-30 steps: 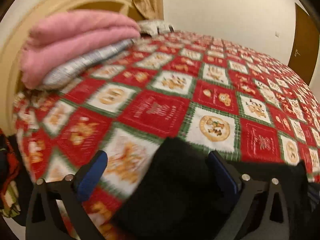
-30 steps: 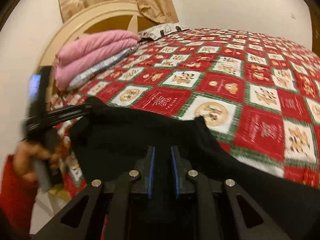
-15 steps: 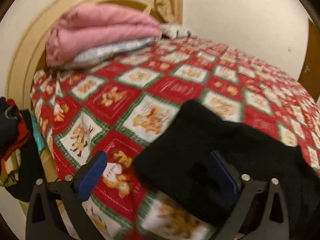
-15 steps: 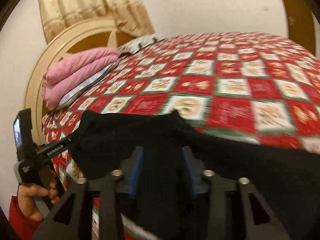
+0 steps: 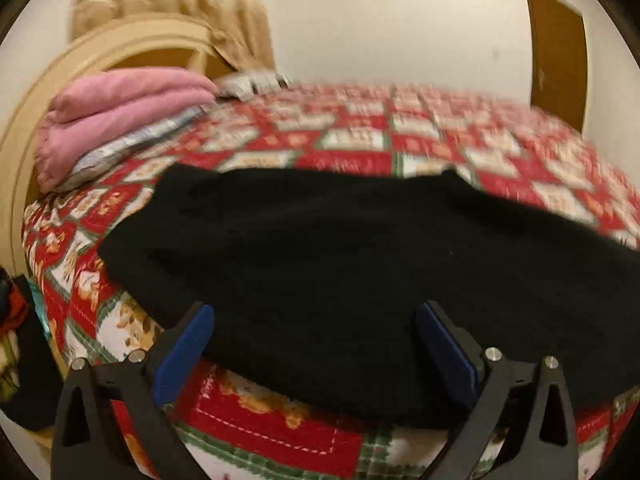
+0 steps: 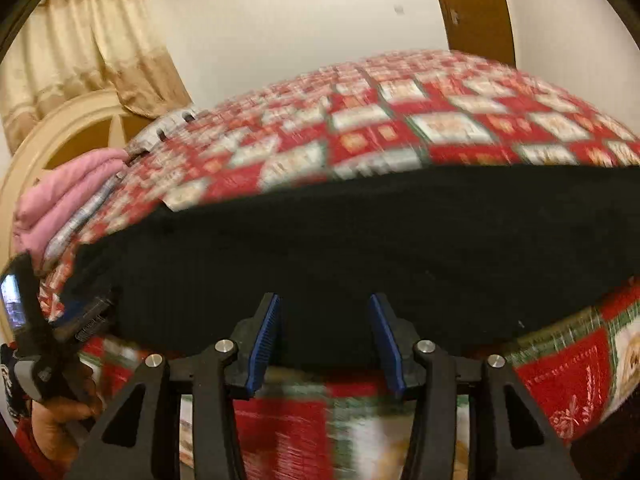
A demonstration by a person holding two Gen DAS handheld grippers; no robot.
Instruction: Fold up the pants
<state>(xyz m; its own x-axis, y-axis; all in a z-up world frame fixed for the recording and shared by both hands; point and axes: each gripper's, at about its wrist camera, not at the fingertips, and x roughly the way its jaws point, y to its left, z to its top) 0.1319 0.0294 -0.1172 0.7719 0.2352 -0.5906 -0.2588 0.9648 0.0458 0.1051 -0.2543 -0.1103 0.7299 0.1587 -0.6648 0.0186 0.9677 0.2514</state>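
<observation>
On bedspread (image 5: 256,420), black pants (image 5: 340,248) flat

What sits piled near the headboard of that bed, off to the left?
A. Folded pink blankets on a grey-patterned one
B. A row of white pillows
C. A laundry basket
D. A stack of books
A: the left wrist view shows folded pink blankets lying on a grey-patterned layer at the headboard end of the red patchwork bedspread, beyond the black pants.
</observation>
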